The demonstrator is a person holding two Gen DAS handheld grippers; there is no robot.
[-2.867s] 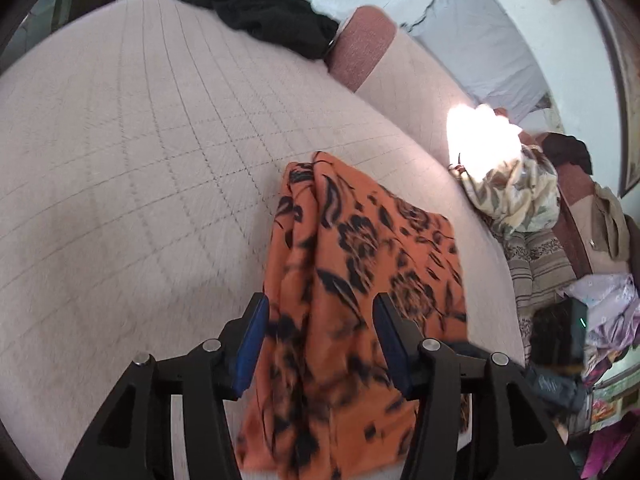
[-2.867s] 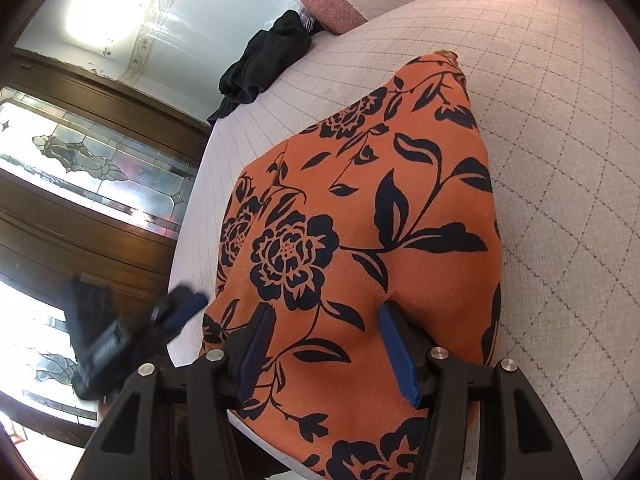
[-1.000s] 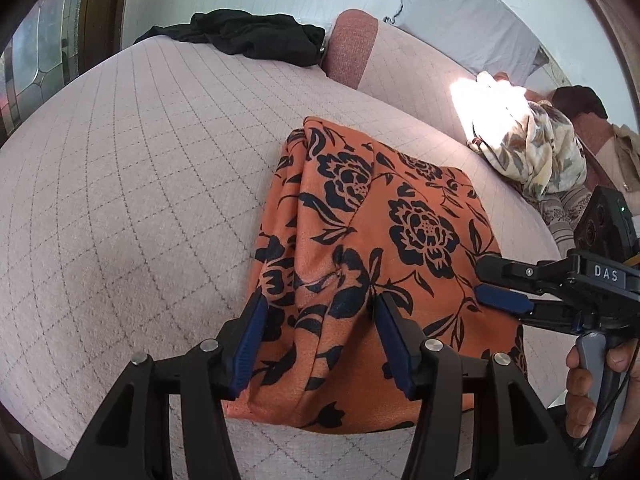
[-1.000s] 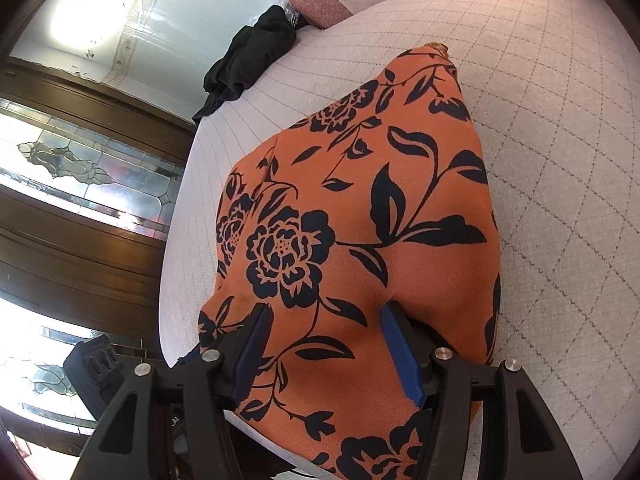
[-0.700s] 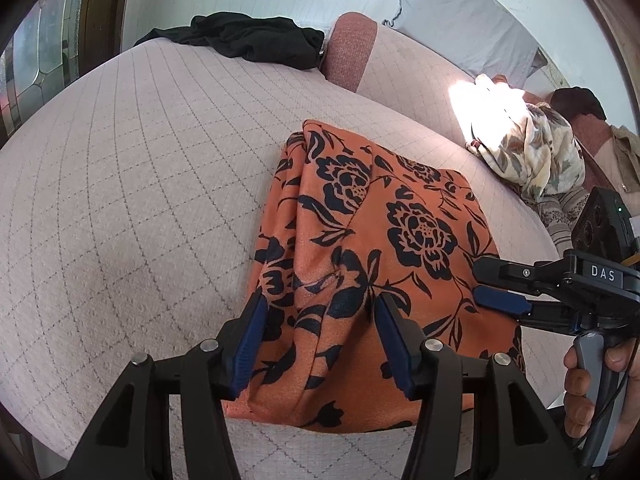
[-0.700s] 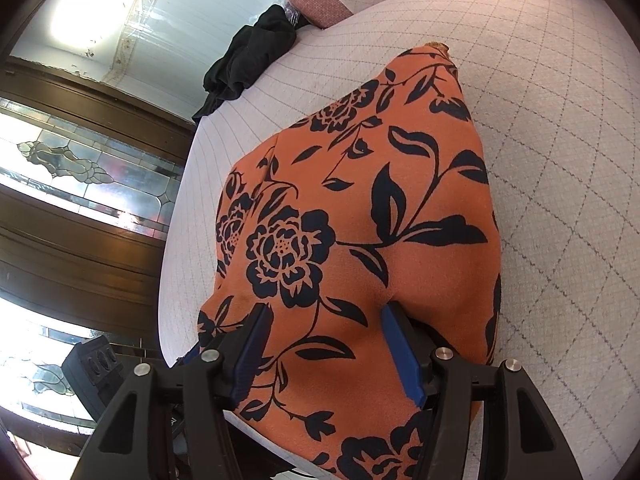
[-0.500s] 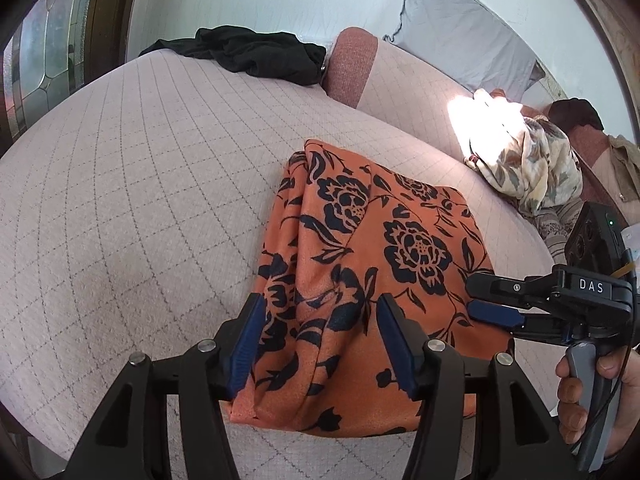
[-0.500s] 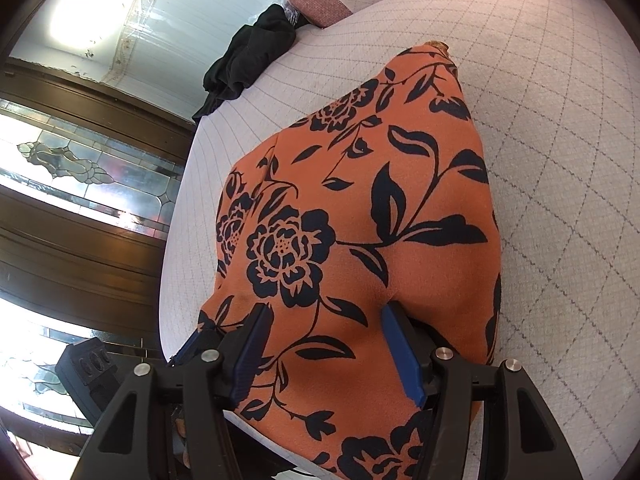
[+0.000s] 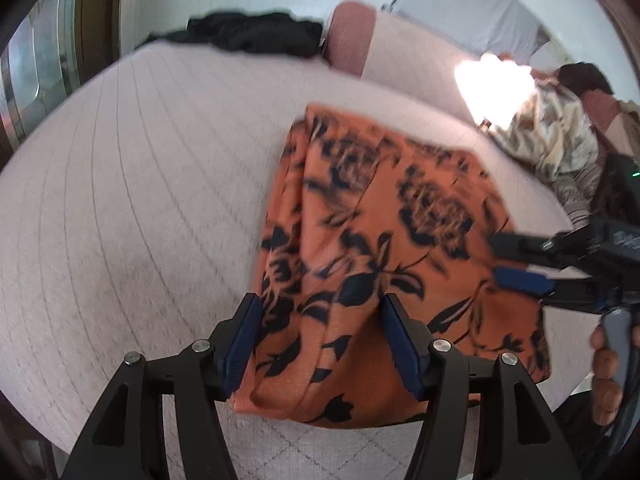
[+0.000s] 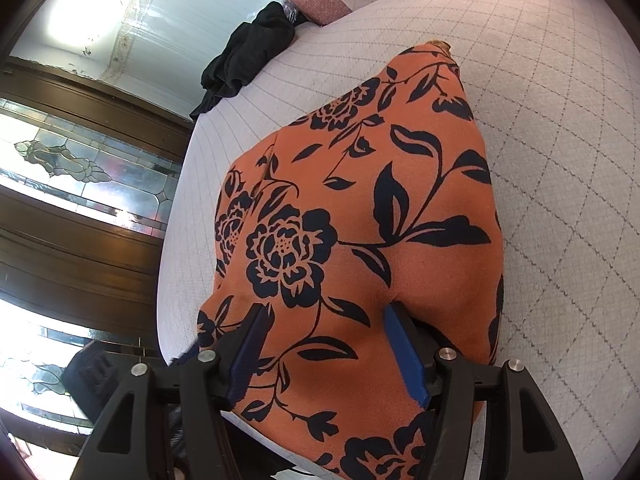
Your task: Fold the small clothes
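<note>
Bedroom, quilted pale bedspread (image 9: 140, 200) fills most of both views; dark wood and stained glass at left of the right wrist view.

Left gripper (image 9: 320, 344): jaws apart and opening, blue pads straddling the near left part of the orange floral garment (image 9: 380, 248). Cloth lies between the pads, but no pinch shows. View is motion-blurred.

Right gripper (image 10: 324, 352): jaws apart, pads resting on the same orange floral garment (image 10: 360, 220), fabric bulging up between them, not clamped as far as I can tell. In the left wrist view it enters from the right edge, with the person's hand (image 9: 608, 376) on its handle.

Garment sits folded into a rough rectangle, lower centre to centre right of the left view. Its long axis runs from the near bed edge away toward the upper frame, narrowing to a far corner at upper centre of the right view. Both grippers are at the near short end, the left one on the left side, the right one on the right side. Judgement: next fold likely carries the near end away along that axis.

Farther out: black clothing (image 9: 248, 34) at upper left, pink bolster (image 9: 352, 36) beside it, patterned cloth pile (image 9: 552, 140) at upper right.
</note>
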